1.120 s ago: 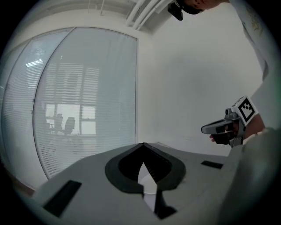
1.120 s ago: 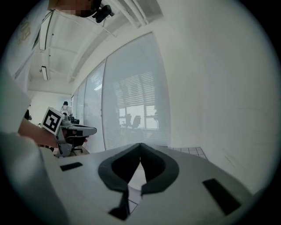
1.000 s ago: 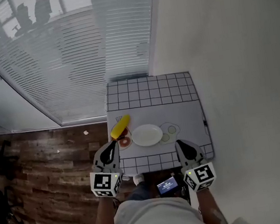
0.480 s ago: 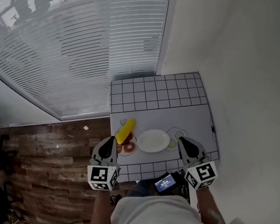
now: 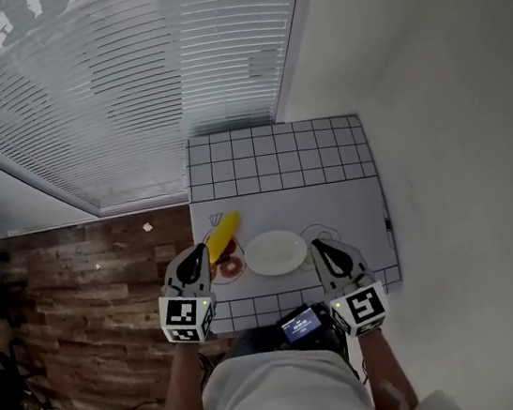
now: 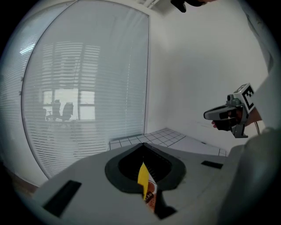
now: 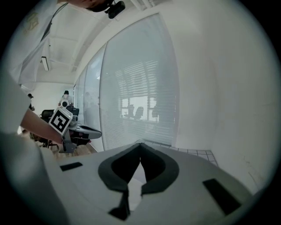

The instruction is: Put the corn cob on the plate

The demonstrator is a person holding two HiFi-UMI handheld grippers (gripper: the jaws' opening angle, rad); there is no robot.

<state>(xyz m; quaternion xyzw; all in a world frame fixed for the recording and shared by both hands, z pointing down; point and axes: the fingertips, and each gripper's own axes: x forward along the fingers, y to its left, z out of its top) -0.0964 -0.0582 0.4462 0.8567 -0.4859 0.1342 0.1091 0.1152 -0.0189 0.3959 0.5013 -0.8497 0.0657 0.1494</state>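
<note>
Corn cob (image 5: 222,235) lies at the table's (image 5: 279,163) left edge, just beside the empty plate (image 5: 275,252). Your left gripper (image 5: 198,256) points at it, likely for the pick, jaws closed and empty. Your right gripper (image 5: 319,247) is also closed and empty. Bare tabletop lies beyond, and the floor (image 5: 88,289) drops away to the left.

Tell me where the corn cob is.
In the head view, the corn cob lies left of the white plate, just beyond the left tool.
</note>
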